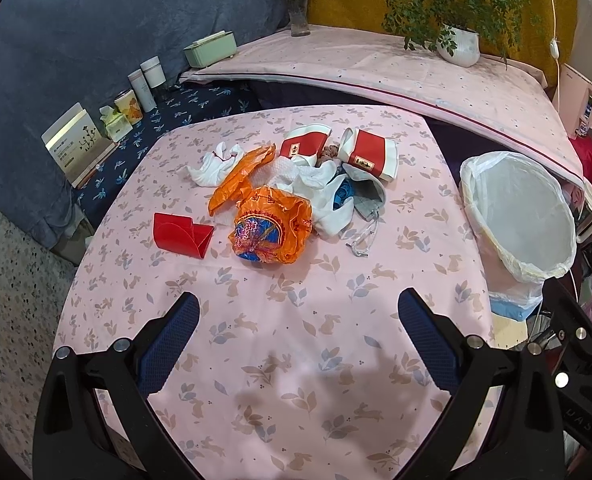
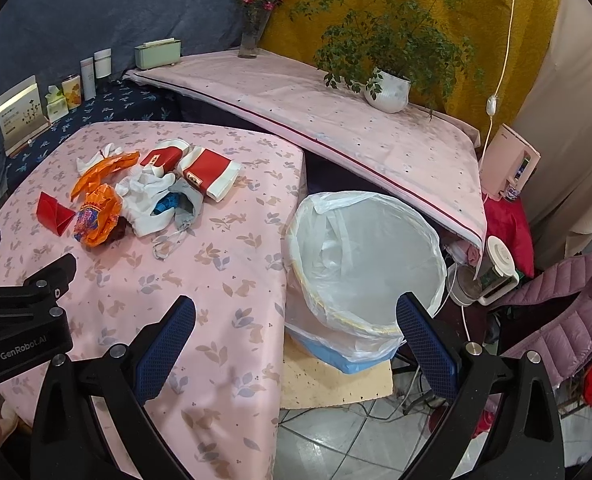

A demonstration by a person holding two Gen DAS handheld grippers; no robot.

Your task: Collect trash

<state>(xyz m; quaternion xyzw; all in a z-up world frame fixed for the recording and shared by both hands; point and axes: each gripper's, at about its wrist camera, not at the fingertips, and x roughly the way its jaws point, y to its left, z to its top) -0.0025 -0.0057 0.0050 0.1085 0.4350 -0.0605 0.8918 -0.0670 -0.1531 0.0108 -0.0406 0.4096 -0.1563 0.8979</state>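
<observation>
A pile of trash lies on the pink tablecloth (image 1: 296, 320): a folded red card (image 1: 181, 236), an orange plastic bag (image 1: 269, 232), crumpled white tissue (image 1: 217, 164), two red-and-white paper cartons (image 1: 370, 154), a white bag (image 1: 328, 196) and a grey pouch (image 1: 370, 196). The pile also shows in the right wrist view (image 2: 143, 196). A bin with a white liner (image 1: 524, 216) (image 2: 368, 260) stands beside the table's right edge. My left gripper (image 1: 298, 312) is open and empty, short of the pile. My right gripper (image 2: 296, 316) is open and empty, over the table edge and bin rim.
A raised pink-covered shelf (image 2: 336, 120) behind holds a potted plant (image 2: 388, 88), a flower vase (image 2: 251, 36) and a green box (image 2: 157, 54). Jars and boxes (image 1: 135, 100) line the far left. A purple jacket (image 2: 568, 312) and a blender (image 2: 492, 272) sit at right.
</observation>
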